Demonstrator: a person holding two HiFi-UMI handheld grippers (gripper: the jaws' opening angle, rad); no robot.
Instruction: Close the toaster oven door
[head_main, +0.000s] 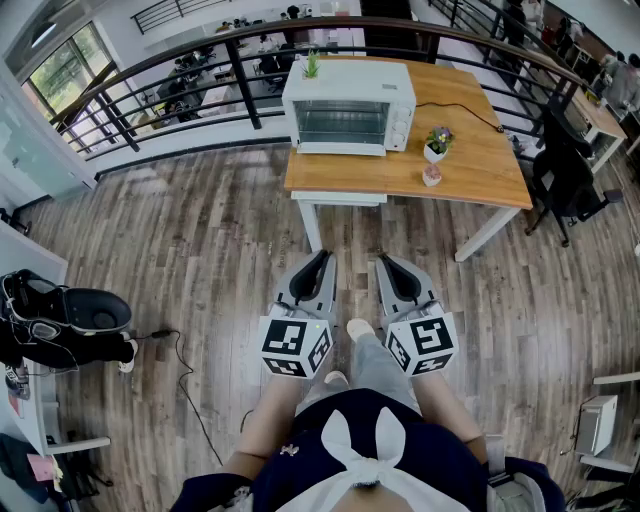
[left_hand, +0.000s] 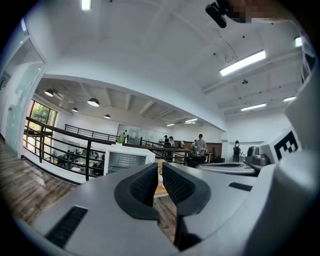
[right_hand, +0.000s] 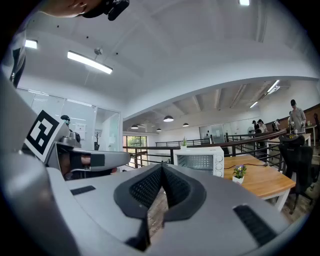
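A white toaster oven (head_main: 348, 105) stands at the back left of a wooden table (head_main: 480, 170). Its door looks folded down and open, a white slab (head_main: 342, 149) jutting from the front. The oven also shows in the left gripper view (left_hand: 125, 161) and the right gripper view (right_hand: 199, 161). My left gripper (head_main: 322, 256) and right gripper (head_main: 384, 260) are held level side by side over the floor, well short of the table. The left gripper (left_hand: 160, 167) is shut with nothing between its pads. The right gripper (right_hand: 162, 169) is also shut and holds nothing.
A small potted flower (head_main: 437, 143) and a pink object (head_main: 431, 175) sit on the table, and a black cable (head_main: 460, 108) runs from the oven. A dark railing (head_main: 200, 60) curves behind. An office chair (head_main: 565, 180) stands right; bags (head_main: 60, 320) lie left.
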